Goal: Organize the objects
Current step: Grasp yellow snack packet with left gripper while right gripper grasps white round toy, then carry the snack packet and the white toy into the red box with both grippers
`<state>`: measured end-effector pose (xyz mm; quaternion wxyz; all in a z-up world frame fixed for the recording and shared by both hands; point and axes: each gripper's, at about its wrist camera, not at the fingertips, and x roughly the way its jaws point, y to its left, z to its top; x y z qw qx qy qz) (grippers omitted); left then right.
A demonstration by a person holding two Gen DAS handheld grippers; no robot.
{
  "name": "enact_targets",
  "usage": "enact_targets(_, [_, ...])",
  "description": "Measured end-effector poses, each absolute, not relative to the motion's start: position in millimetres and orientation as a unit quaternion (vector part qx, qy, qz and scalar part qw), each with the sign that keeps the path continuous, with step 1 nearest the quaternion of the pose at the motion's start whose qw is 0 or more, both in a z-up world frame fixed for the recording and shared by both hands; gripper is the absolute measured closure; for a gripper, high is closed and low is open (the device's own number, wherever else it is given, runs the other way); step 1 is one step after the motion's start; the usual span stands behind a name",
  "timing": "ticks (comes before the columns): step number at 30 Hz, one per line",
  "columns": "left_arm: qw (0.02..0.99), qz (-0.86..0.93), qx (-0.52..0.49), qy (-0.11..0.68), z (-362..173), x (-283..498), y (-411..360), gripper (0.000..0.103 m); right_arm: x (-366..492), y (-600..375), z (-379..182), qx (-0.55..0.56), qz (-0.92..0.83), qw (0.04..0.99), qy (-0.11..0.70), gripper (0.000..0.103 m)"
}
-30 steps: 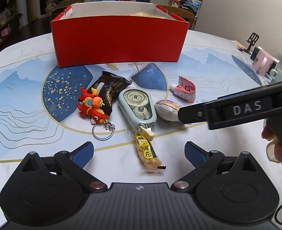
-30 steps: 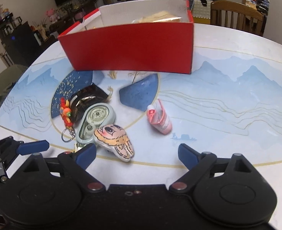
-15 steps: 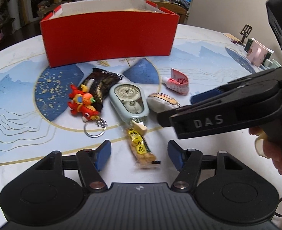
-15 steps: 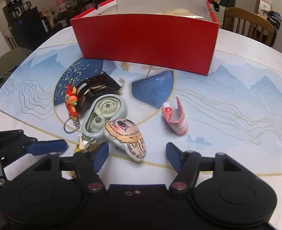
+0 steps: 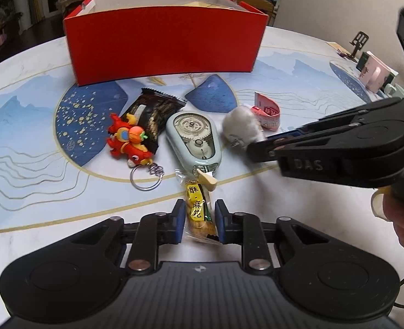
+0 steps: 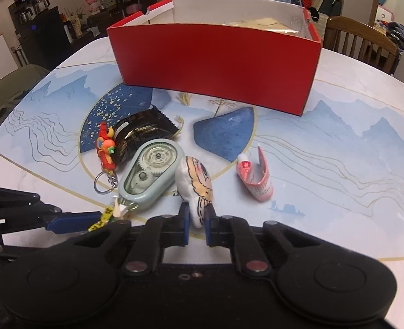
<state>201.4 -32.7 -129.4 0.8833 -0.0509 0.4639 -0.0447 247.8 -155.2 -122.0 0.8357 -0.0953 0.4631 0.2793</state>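
Note:
My left gripper [image 5: 199,220] has its jaws closing, and its blue pads press both sides of a yellow-labelled snack packet [image 5: 197,208] lying near the table's front edge. In the right wrist view my right gripper [image 6: 196,219] is shut on the lower end of a small white plush toy [image 6: 195,181] with an orange cartoon face, which stands tipped on its edge. The left wrist view shows that plush toy [image 5: 241,127] at the tips of the right gripper's black arms. An open red box [image 5: 163,44] stands behind the objects.
On the printed table lie a pale green tape dispenser [image 5: 193,139], a red dragon keychain [image 5: 127,142], a black snack bag [image 5: 152,115] and a pink tube [image 5: 267,112]. A pink mug [image 5: 372,74] sits at the far right. A wooden chair [image 6: 366,44] stands behind the table.
Both grippers went from wide open to closed. The left closed on the snack packet. The right closed on the plush toy, which turned up onto its edge.

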Motion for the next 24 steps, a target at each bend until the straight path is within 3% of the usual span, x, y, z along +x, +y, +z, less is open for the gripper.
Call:
enact_targets(3, [0.882, -0.042, -0.061, 0.465, -128, 199, -27, 0.086, 246, -159, -120, -0.094, 0.279, 0.837, 0.461, 0.094])
enact_targets(24, [0.891, -0.038, -0.118, 0.437, -90, 172, 1, 0.086, 208, -180, -74, -0.042, 0.308, 0.828, 0.466, 0.094])
